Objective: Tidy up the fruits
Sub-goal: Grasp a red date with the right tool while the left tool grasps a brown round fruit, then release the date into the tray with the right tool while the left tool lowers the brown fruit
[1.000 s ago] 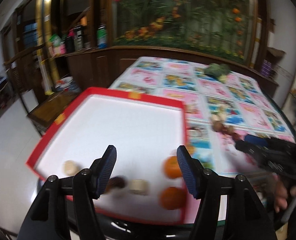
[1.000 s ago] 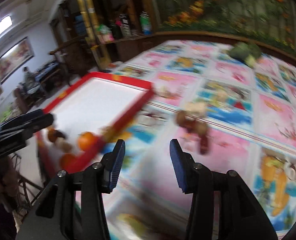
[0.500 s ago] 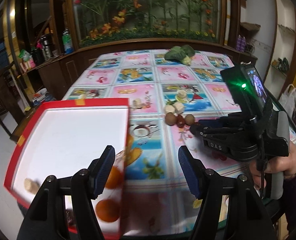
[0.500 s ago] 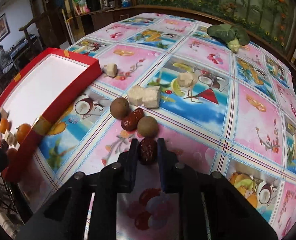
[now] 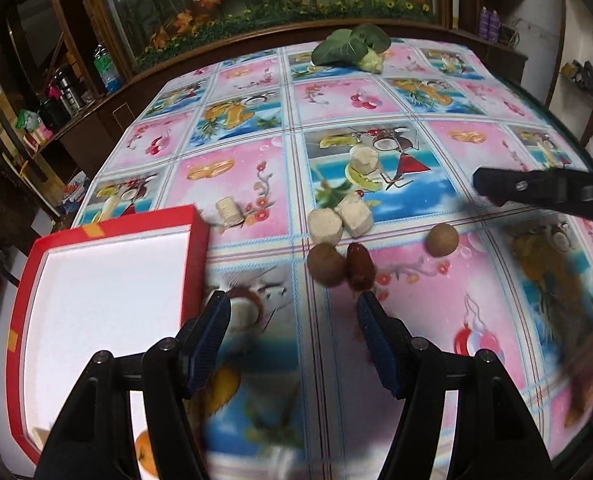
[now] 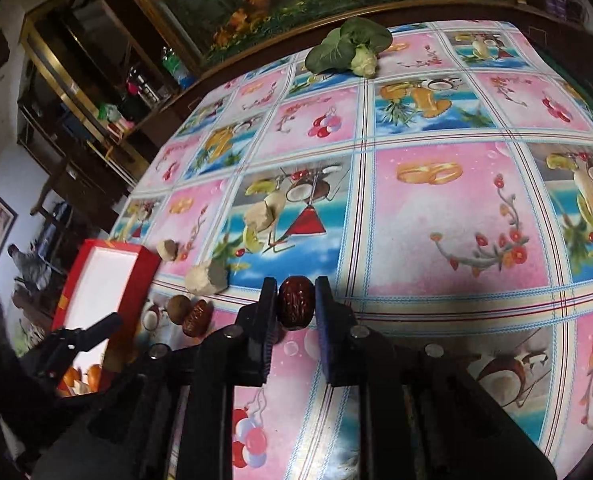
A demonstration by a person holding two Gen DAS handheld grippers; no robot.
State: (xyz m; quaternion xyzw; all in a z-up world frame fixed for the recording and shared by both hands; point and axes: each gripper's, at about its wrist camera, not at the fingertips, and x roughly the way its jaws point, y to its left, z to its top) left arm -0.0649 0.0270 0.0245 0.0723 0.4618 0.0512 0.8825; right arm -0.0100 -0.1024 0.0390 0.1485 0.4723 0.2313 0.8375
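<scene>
Now the right gripper [image 6: 295, 300] is clenched on a red date [image 6: 295, 301], pinched between its fingertips above the fruit-print tablecloth [image 6: 448, 220]. Ahead of the left gripper [image 5: 292, 322], whose fingers stand apart with nothing between them, lie a brown longan [image 5: 326, 263] and a second date [image 5: 359, 266]; the red tray [image 5: 194, 248] sits left of its fingers.
</scene>
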